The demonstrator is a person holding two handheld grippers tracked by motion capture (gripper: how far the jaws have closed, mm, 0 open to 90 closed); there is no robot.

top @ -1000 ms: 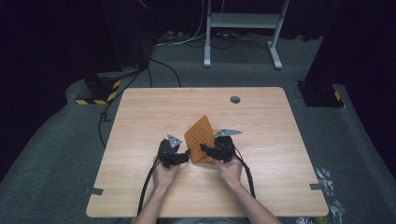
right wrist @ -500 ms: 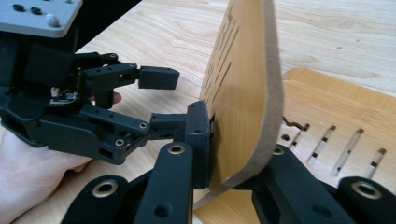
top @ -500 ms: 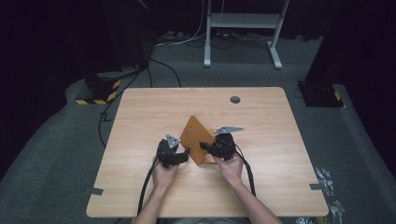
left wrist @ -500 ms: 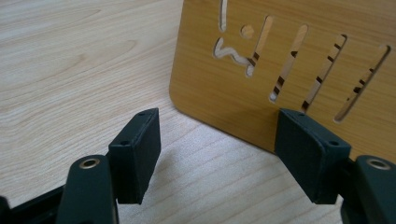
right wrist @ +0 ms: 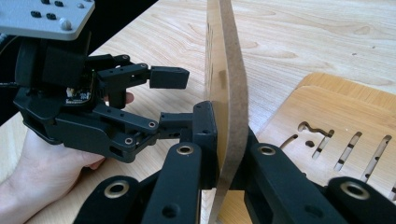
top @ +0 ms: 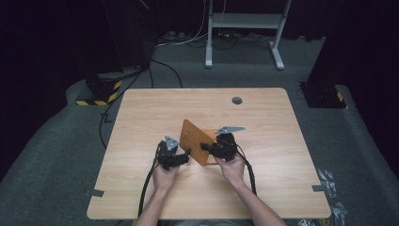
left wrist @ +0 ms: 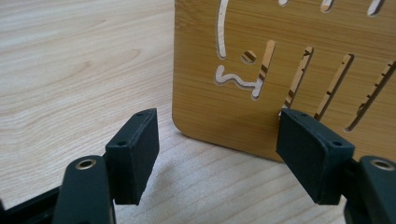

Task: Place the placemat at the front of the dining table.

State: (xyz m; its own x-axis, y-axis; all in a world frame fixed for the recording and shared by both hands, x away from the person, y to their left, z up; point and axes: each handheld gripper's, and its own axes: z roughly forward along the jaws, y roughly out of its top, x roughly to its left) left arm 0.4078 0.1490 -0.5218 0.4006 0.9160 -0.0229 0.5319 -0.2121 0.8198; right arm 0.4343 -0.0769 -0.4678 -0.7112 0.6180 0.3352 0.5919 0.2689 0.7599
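Observation:
A thin orange-brown wooden board with cut slots [top: 194, 138] stands on edge on the table, near its middle. My right gripper [top: 207, 149] is shut on its edge; in the right gripper view both pads press the board [right wrist: 227, 84] between them, and they have just closed further. My left gripper [top: 184, 155] is just left of the board, open; its jaws have just been opening. In the left gripper view the pads [left wrist: 135, 149] are apart with nothing between them, and the board's slotted face [left wrist: 299, 28] is close ahead.
A second slotted board [right wrist: 345, 116] lies flat on the light wooden table [top: 282, 141] to the right of the held one. A round dark hole [top: 236, 100] sits near the table's far edge. Cables trail back from both grippers.
The board has swung from leaning right to standing more upright and shifted slightly left. The left gripper's jaws have parted from it. Both hands stay nearly in place.

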